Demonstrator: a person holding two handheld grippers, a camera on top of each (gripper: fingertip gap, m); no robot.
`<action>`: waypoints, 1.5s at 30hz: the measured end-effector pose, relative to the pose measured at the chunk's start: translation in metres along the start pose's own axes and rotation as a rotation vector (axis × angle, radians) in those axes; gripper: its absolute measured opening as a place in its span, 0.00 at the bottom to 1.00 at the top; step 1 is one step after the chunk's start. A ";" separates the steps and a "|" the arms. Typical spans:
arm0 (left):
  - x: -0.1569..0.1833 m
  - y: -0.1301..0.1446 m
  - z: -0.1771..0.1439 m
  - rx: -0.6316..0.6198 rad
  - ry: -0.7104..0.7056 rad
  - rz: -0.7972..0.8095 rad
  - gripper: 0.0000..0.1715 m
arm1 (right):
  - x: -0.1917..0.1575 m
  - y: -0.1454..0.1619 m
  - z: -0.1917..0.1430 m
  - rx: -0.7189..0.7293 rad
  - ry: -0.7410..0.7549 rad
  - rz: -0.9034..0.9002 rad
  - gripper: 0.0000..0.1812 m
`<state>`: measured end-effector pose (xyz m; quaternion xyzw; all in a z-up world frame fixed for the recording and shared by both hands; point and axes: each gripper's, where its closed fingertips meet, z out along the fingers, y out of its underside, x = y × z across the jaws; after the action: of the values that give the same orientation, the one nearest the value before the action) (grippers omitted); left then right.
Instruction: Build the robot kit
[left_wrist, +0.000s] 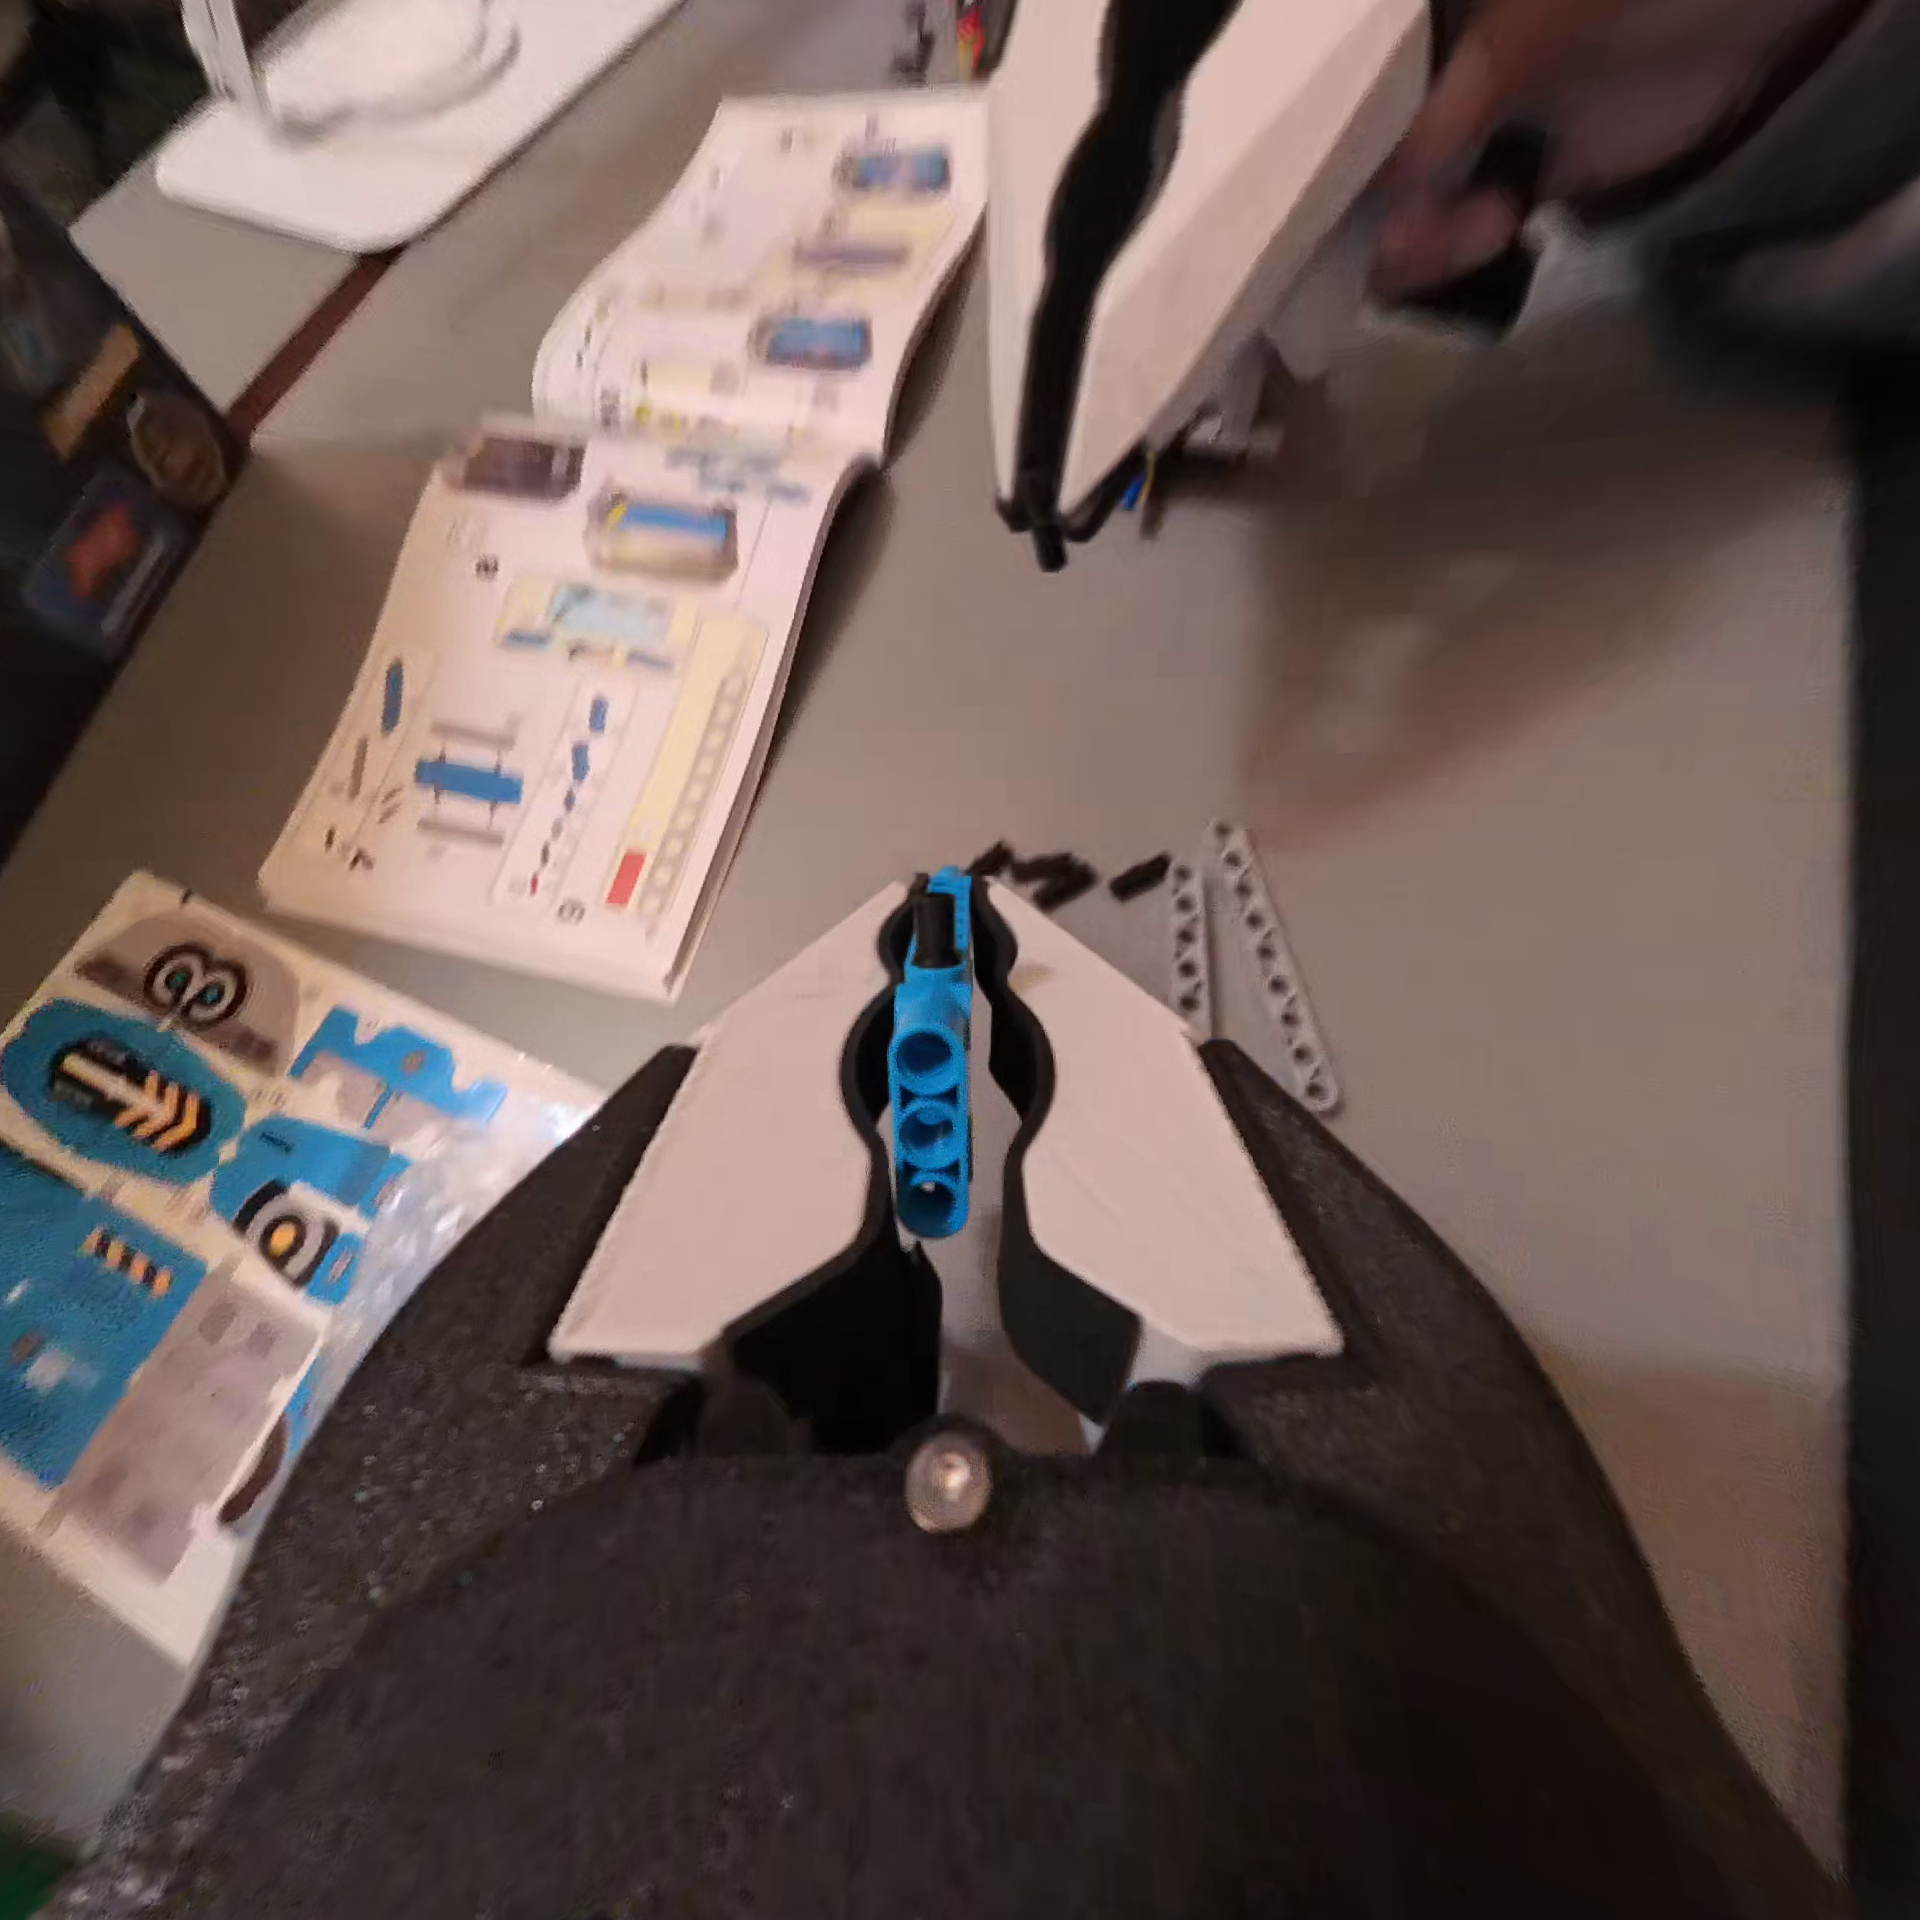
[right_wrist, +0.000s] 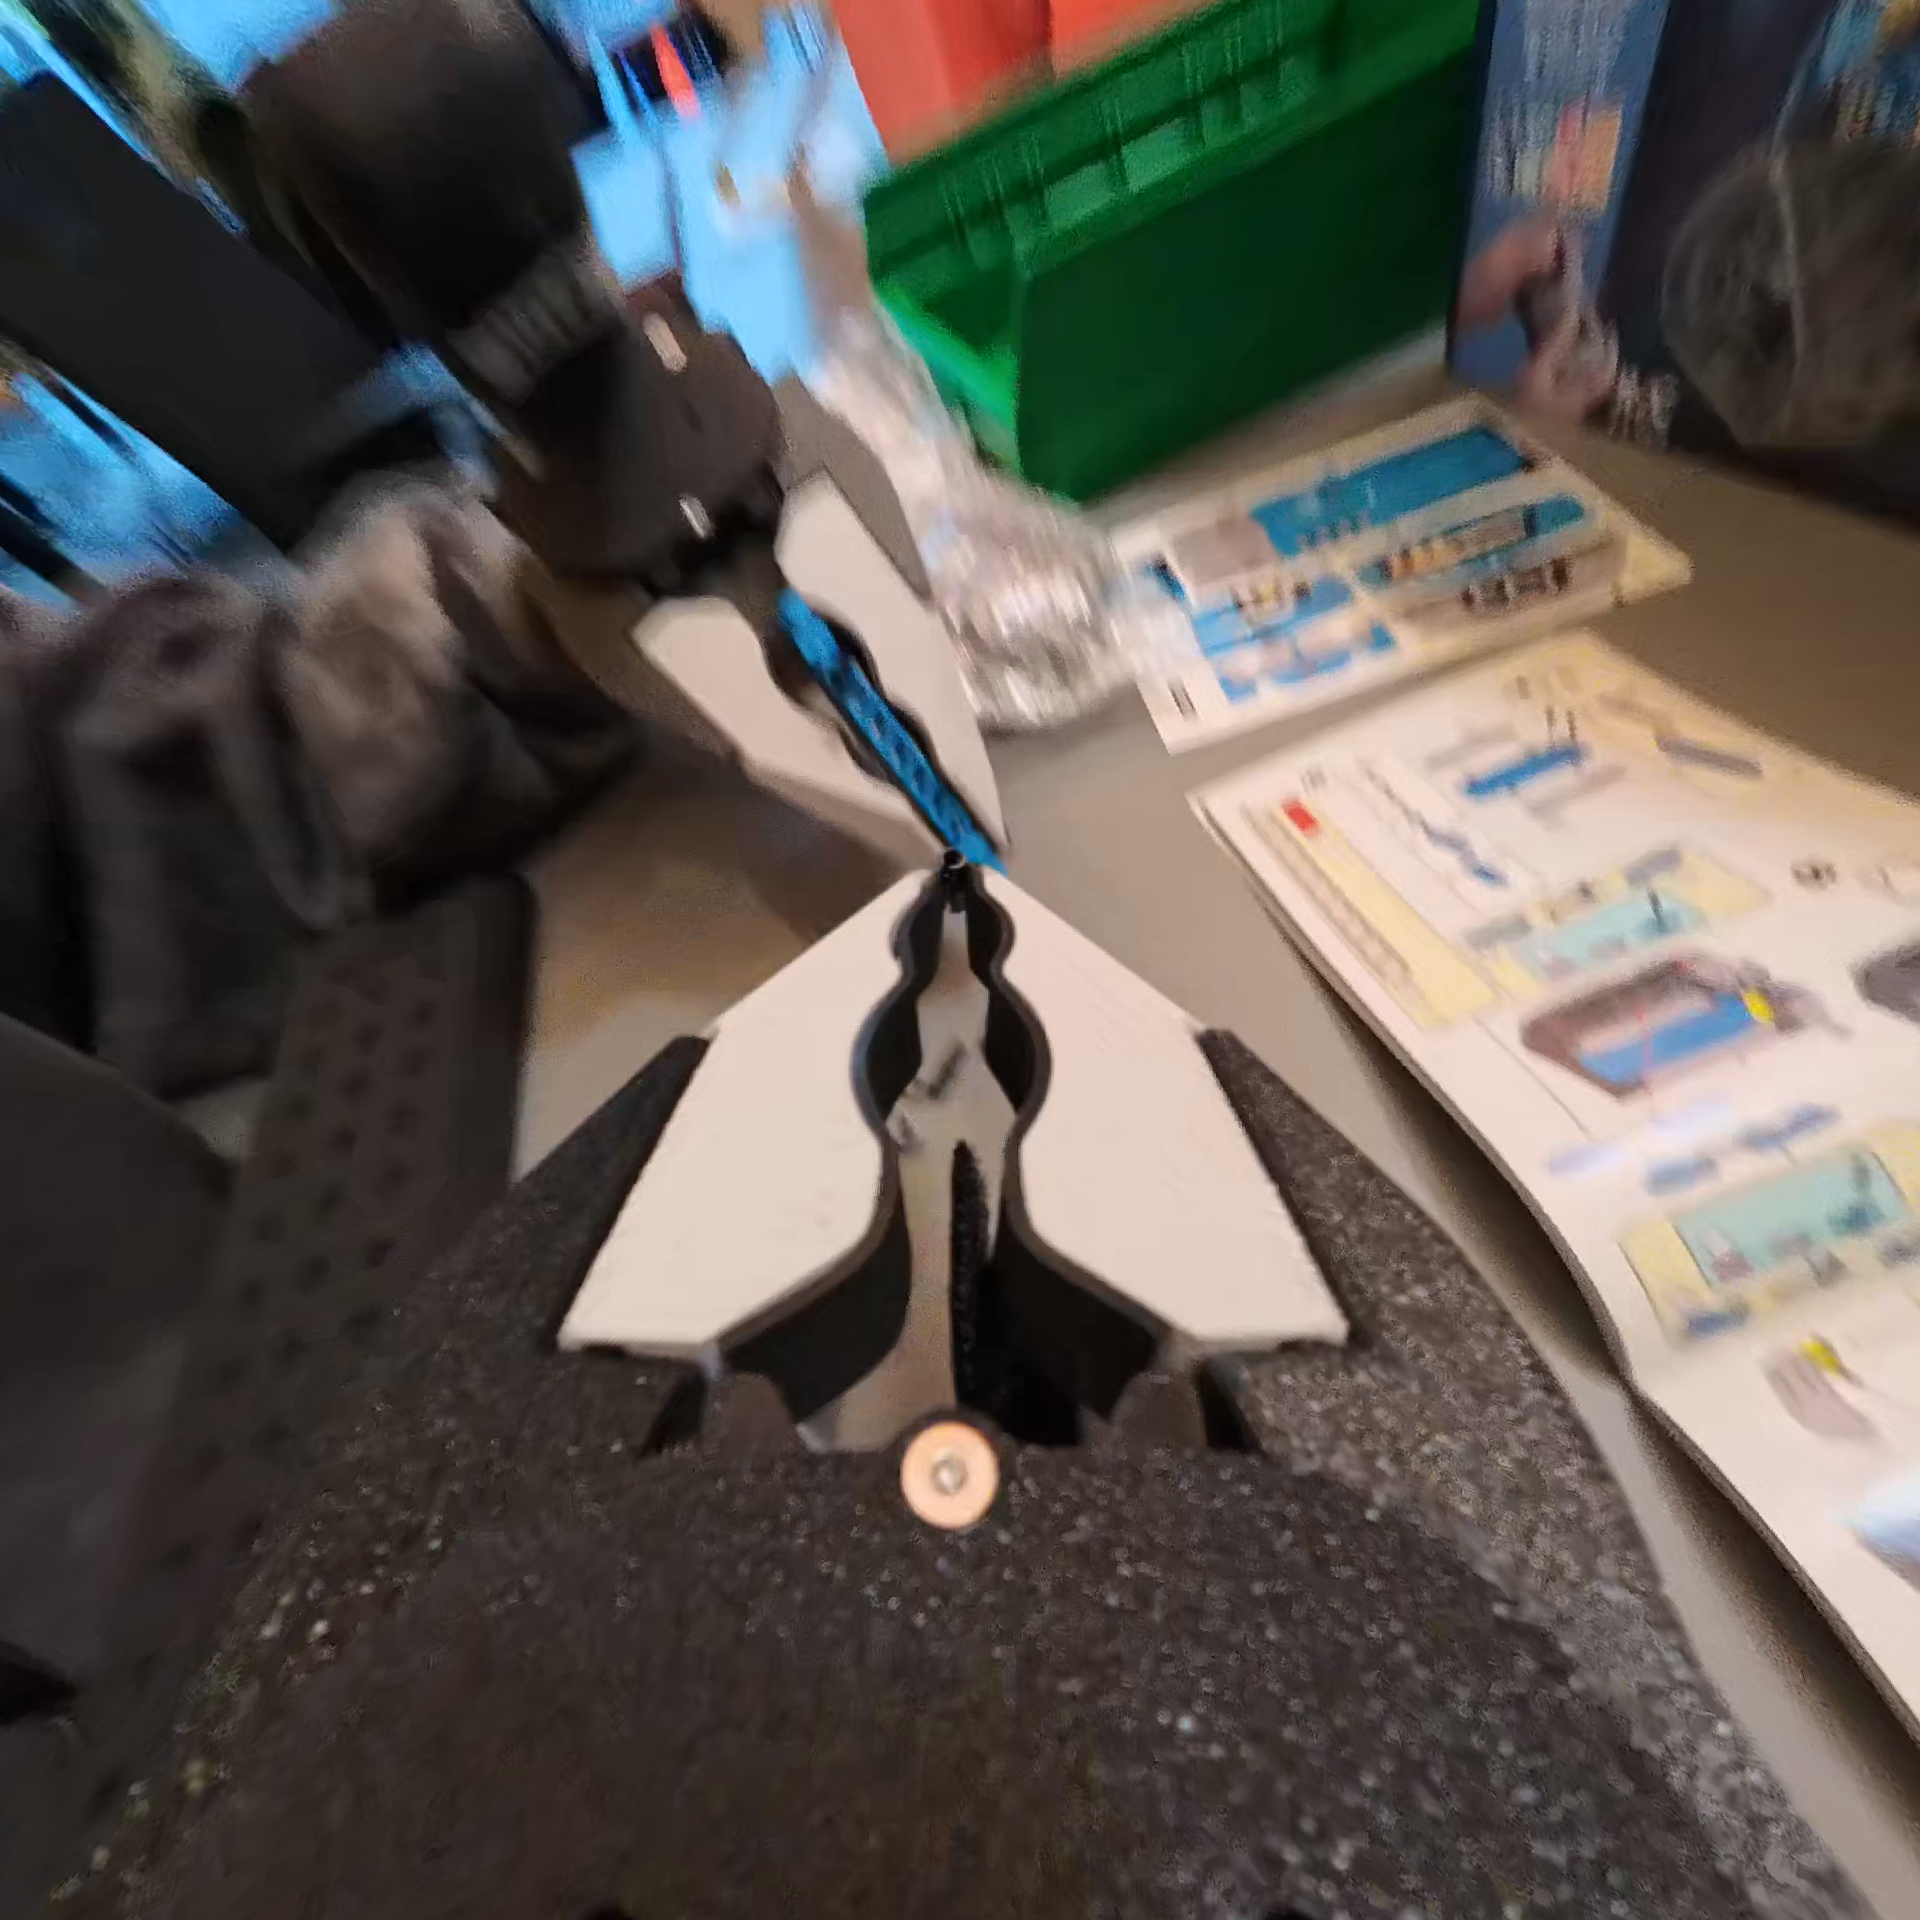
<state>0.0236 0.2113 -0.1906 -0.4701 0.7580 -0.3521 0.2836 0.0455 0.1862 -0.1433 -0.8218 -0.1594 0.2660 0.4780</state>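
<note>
My left gripper (left_wrist: 943, 896) is shut on a blue beam with round holes (left_wrist: 928, 1081), held along its fingers, with a black pin (left_wrist: 932, 920) in the beam near the tips. My right gripper (right_wrist: 954, 878) is shut on a small black pin (right_wrist: 953, 871); its tip is right at the end of the blue beam (right_wrist: 883, 727). In the left wrist view the right gripper (left_wrist: 1044, 525) hangs farther off above the table, pin at its tip. In the right wrist view the left gripper (right_wrist: 971, 831) faces mine. Two grey beams (left_wrist: 1242, 961) and several black pins (left_wrist: 1055, 875) lie on the table.
An open instruction booklet (left_wrist: 582, 665) lies on the grey table (left_wrist: 1455, 727), with a sticker sheet (left_wrist: 156, 1174) beside it. A green crate (right_wrist: 1164, 239) and a box (right_wrist: 1704, 208) stand behind; the booklet (right_wrist: 1558, 1039) lies right. A clear plastic bag (right_wrist: 997, 582) lies near the crate.
</note>
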 end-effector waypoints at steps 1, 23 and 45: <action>0.000 0.010 0.001 -0.054 0.009 -0.006 0.03 | 0.008 0.014 0.004 -0.087 0.059 -0.033 0.02; 0.018 0.058 -0.020 -0.286 0.170 -0.110 0.04 | 0.040 0.072 0.027 -0.370 0.425 -0.095 0.02; 0.013 0.059 -0.015 -0.269 0.151 -0.106 0.05 | 0.038 0.077 0.024 -0.375 0.397 -0.043 0.04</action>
<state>-0.0227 0.2219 -0.2303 -0.5154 0.7916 -0.2963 0.1413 0.0624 0.1851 -0.2306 -0.9285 -0.1262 0.0552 0.3448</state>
